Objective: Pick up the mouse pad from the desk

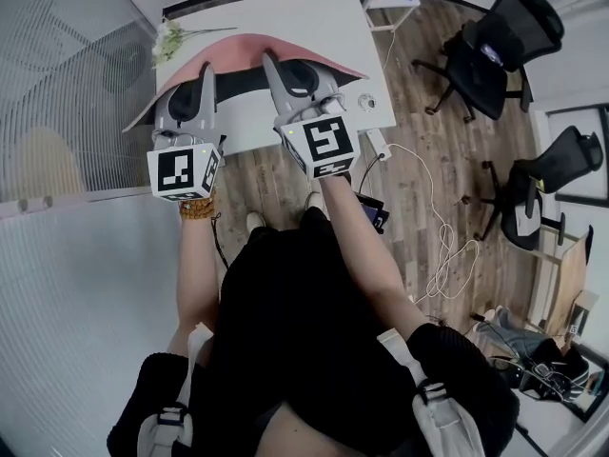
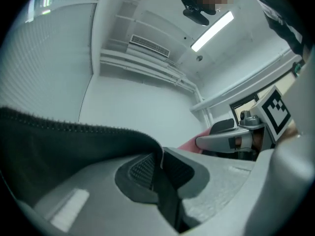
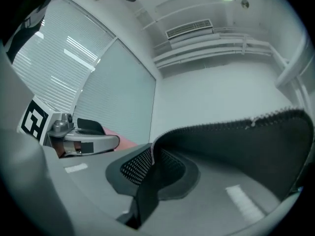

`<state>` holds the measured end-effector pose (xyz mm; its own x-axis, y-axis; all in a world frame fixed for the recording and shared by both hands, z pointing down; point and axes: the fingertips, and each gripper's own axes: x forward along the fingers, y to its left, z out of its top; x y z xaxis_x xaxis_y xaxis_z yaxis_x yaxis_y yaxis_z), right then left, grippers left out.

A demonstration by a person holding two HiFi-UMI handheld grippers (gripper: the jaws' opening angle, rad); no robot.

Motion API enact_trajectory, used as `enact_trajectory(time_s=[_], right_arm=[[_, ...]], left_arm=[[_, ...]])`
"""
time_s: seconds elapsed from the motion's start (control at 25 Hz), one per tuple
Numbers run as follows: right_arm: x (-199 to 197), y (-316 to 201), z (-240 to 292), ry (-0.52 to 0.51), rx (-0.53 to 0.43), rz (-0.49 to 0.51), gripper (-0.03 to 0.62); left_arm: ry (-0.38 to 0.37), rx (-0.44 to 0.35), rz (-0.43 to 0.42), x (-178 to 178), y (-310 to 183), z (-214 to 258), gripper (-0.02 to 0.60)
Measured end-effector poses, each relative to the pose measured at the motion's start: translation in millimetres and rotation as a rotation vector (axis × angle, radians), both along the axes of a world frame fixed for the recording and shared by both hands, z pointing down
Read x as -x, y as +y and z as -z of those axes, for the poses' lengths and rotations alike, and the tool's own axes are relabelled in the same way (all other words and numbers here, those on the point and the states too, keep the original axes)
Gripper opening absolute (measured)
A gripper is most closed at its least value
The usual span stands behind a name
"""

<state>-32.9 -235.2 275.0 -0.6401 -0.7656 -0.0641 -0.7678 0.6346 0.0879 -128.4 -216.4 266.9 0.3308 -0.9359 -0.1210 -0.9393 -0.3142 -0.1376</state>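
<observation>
The mouse pad looks matt cloth (stitched edge), the desk smooth.

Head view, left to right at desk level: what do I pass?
left claw → right claw, both shut on the pink mouse pad → small round white object on the desk → black office chair
</observation>
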Motion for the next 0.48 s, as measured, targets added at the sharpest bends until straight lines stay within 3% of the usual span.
enact_trajectory(time_s=[0.2,0.48], right_arm=[[1,10,22,0.052,-0.098,-0.062,0.055],[3,20,-1,0.100,-0.094,-0.084,0.052]], left_arm=[[-0.086,-0.070,0.054,-6,6,20,0.034],[-0.168,-0.092,0.104,-11,17,3,0.032]])
